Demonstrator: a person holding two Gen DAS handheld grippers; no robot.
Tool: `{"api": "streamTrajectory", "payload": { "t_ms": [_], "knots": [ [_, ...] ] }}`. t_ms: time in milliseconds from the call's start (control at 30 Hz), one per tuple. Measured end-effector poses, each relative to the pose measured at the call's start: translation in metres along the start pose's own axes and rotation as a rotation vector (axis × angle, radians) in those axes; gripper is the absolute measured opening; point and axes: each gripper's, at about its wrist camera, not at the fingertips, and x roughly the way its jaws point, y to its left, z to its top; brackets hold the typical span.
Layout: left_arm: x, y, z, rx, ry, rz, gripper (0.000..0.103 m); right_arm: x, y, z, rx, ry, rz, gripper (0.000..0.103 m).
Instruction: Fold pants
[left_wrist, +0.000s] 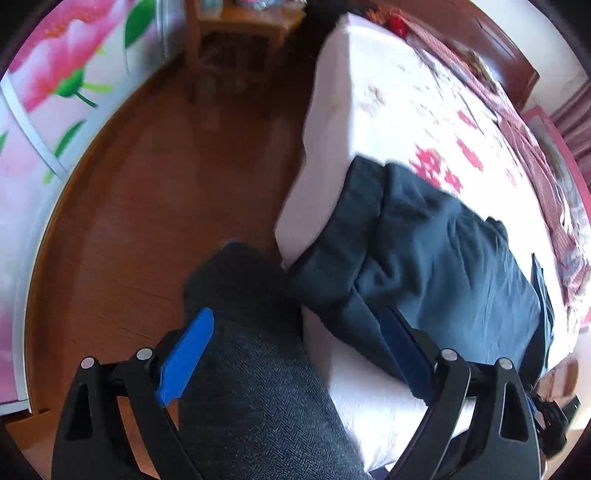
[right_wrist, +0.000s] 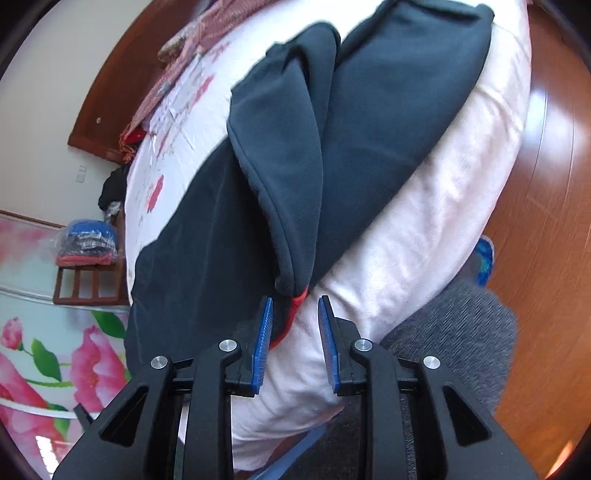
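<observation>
At the frame's centre, pants (right_wrist: 295, 155) drape over the bed (right_wrist: 424, 229) edge for reach; right gripper (right_wrist: 295, 332) fingers spread, seemingly around a red cord; left gripper (left_wrist: 295, 354) wide apart.

Pants (left_wrist: 424, 254) lie on the bed (left_wrist: 373, 114), overhanging its edge.

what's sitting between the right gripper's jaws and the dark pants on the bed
In the right wrist view, only bare pink bedding and a red-orange strip separate the right gripper from the pants.
</observation>
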Motion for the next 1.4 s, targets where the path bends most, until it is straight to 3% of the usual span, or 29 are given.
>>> {"api": "streamTrajectory", "payload": {
  "t_ms": [100,167,233,267,333,467,533,567,600,633,667,767,800,833,867,933,967,1033,1067,1100,1133,1167,1267,1300,1333,1367,1400],
  "knots": [
    [-0.001,-0.063,0.010,0.194,-0.076,-0.058,0.092,-0.007,0.031,0.025,-0.123,-0.081,-0.060,0.025],
    [0.004,-0.119,0.012,0.323,-0.113,-0.252,0.092,-0.002,0.045,0.037,-0.119,-0.082,-0.007,0.025],
    [0.018,-0.175,0.013,0.424,-0.090,-0.469,0.092,0.008,0.054,0.045,-0.111,-0.064,0.027,0.025],
    [0.026,-0.194,0.014,0.447,-0.083,-0.518,0.092,0.012,0.058,0.045,-0.116,-0.056,0.038,0.025],
    [0.049,-0.222,0.019,0.429,-0.024,-0.650,0.092,0.016,0.063,0.042,-0.126,-0.042,0.044,0.025],
    [0.100,-0.235,0.035,0.316,0.057,-0.730,0.092,0.027,0.061,0.030,-0.130,0.002,0.034,0.025],
    [0.127,-0.213,0.041,0.210,0.090,-0.732,0.090,0.031,0.054,0.024,-0.115,0.023,0.016,0.025],
    [0.139,-0.203,0.046,0.167,0.113,-0.722,0.084,0.034,0.051,0.022,-0.100,0.032,0.009,0.025],
    [0.146,-0.192,0.047,0.130,0.134,-0.701,0.068,0.037,0.046,0.021,-0.085,0.042,0.006,0.025],
    [0.154,-0.178,0.050,0.080,0.158,-0.732,0.063,0.038,0.043,0.021,-0.080,0.045,-0.001,0.025],
    [0.158,-0.172,0.051,0.053,0.162,-0.766,0.063,0.039,0.042,0.022,-0.083,0.043,-0.016,0.025],
    [0.150,-0.166,0.047,0.050,0.133,-0.740,0.061,0.039,0.048,0.036,-0.111,0.021,-0.049,0.025],
    [0.144,-0.161,0.049,0.042,0.092,-0.717,0.064,0.038,0.054,0.043,-0.134,0.000,-0.059,0.025],
    [0.138,-0.155,0.054,0.040,0.023,-0.673,0.079,0.038,0.061,0.052,-0.164,-0.021,-0.077,0.025],
    [0.133,-0.147,0.058,0.027,-0.032,-0.610,0.085,0.038,0.070,0.061,-0.201,-0.046,-0.105,0.025],
    [0.142,-0.139,0.064,-0.005,-0.024,-0.637,0.088,0.048,0.088,0.082,-0.285,-0.093,-0.169,0.025],
    [0.150,-0.142,0.066,0.026,0.008,-0.607,0.086,0.057,0.098,0.094,-0.326,-0.116,-0.210,0.025],
    [0.155,-0.151,0.060,0.111,-0.018,-0.558,0.087,0.079,0.119,0.115,-0.432,-0.140,-0.280,0.025],
    [0.156,-0.155,0.057,0.144,-0.032,-0.530,0.087,0.094,0.132,0.122,-0.499,-0.147,-0.334,0.034],
    [0.156,-0.153,0.056,0.166,-0.044,-0.515,0.088,0.110,0.142,0.128,-0.549,-0.131,-0.375,0.056],
    [0.155,-0.157,0.055,0.188,-0.054,-0.506,0.090,0.127,0.151,0.132,-0.597,-0.098,-0.398,0.065],
    [0.153,-0.159,0.054,0.203,-0.061,-0.498,0.090,0.145,0.158,0.133,-0.651,-0.076,-0.432,0.067],
    [0.148,-0.158,0.055,0.226,-0.068,-0.487,0.093,0.190,0.163,0.130,-0.809,-0.057,-0.684,0.066],
    [0.147,-0.157,0.055,0.231,-0.071,-0.487,0.094,0.197,0.157,0.133,-0.812,-0.050,-0.724,0.065],
    [0.146,-0.157,0.055,0.234,-0.073,-0.486,0.094,0.200,0.151,0.137,-0.798,-0.041,-0.730,0.057],
    [0.144,-0.157,0.054,0.240,-0.076,-0.485,0.095,0.200,0.144,0.144,-0.756,-0.026,-0.704,0.023],
    [0.143,-0.157,0.054,0.245,-0.077,-0.486,0.096,0.194,0.137,0.151,-0.690,-0.021,-0.655,0.006]
  ]
}}
